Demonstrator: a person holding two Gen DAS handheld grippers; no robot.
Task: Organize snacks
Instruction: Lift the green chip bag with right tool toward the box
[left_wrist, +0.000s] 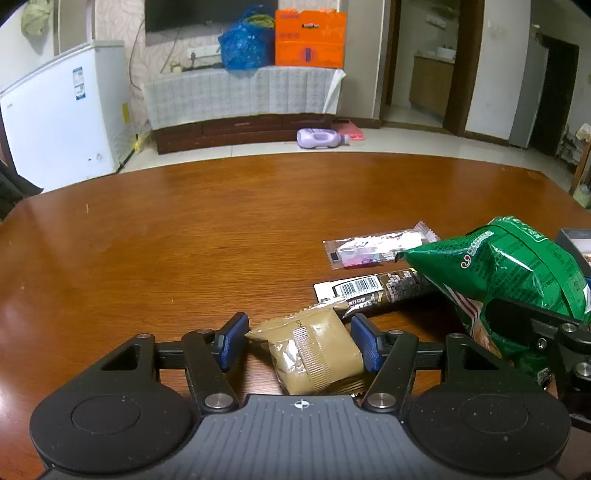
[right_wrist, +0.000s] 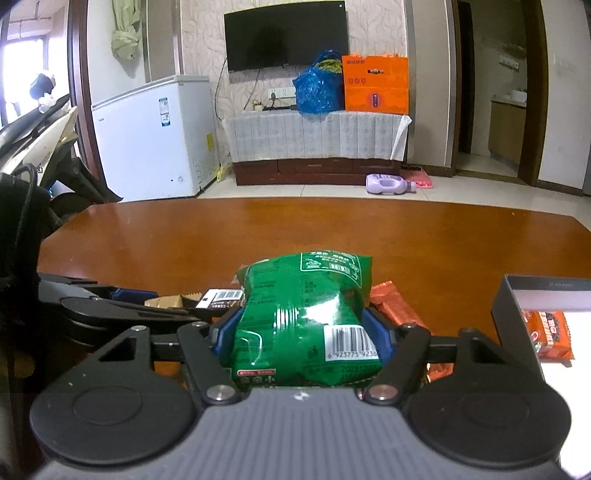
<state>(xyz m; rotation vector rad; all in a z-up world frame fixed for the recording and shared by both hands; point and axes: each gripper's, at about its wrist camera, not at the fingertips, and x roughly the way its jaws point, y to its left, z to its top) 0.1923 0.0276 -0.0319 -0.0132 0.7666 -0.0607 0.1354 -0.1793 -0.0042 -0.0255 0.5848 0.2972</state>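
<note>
Left wrist view: the left gripper (left_wrist: 299, 341) sits low on the brown counter (left_wrist: 184, 240), its blue pads closed against the sides of a tan snack packet (left_wrist: 314, 350). Just behind lie a dark barcoded bar (left_wrist: 376, 290) and a clear sachet (left_wrist: 376, 247). To the right, the right gripper (right_wrist: 299, 336) clamps a puffy green bag (right_wrist: 306, 314), with an orange wrapper (right_wrist: 395, 306) beside it. Farthest right, a grey box (right_wrist: 532, 291) holds an orange pack (right_wrist: 550, 334).
</note>
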